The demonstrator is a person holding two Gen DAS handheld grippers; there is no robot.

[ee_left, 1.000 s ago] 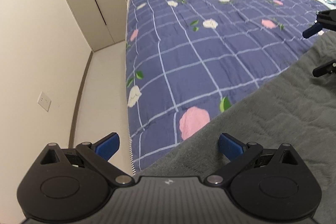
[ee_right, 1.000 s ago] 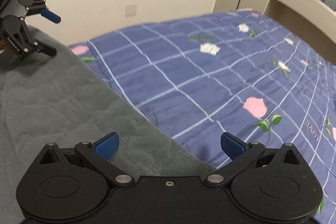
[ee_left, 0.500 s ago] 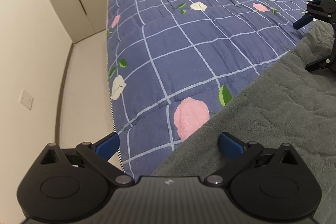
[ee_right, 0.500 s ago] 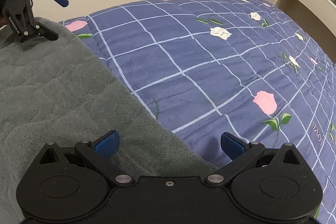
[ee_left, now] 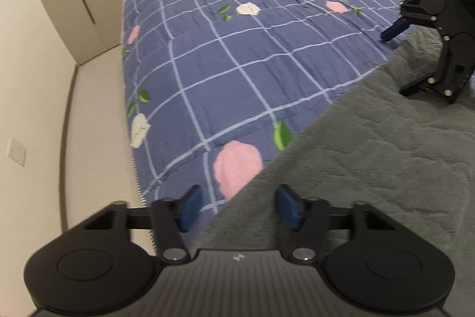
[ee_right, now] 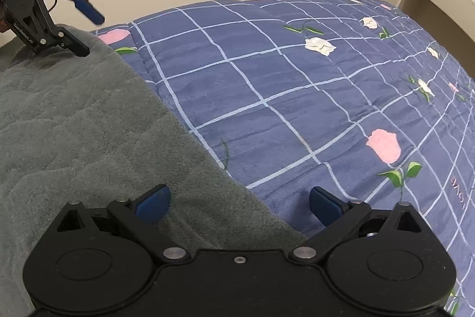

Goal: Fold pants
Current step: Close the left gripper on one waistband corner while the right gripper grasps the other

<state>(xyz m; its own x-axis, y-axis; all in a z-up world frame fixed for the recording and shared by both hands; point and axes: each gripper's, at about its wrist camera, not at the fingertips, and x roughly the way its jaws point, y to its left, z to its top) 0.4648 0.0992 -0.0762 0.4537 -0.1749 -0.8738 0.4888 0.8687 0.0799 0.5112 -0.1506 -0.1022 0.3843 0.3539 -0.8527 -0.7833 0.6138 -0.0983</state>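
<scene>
We hold both grippers over the grey pants [ee_left: 371, 156], which lie flat on the floral quilt [ee_left: 237, 49], straddling their quilt-side edge: left gripper [ee_left: 237, 208] partly open, right gripper [ee_right: 239, 204] wide open, both empty, so we can pinch the edge.

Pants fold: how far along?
Done: grey pants lie spread on the floral quilt; no fold visible. In hand: nothing gripped; left gripper and right gripper both sit open straddling the same straight pants edge. Left: close on that edge and make every fold.
</scene>
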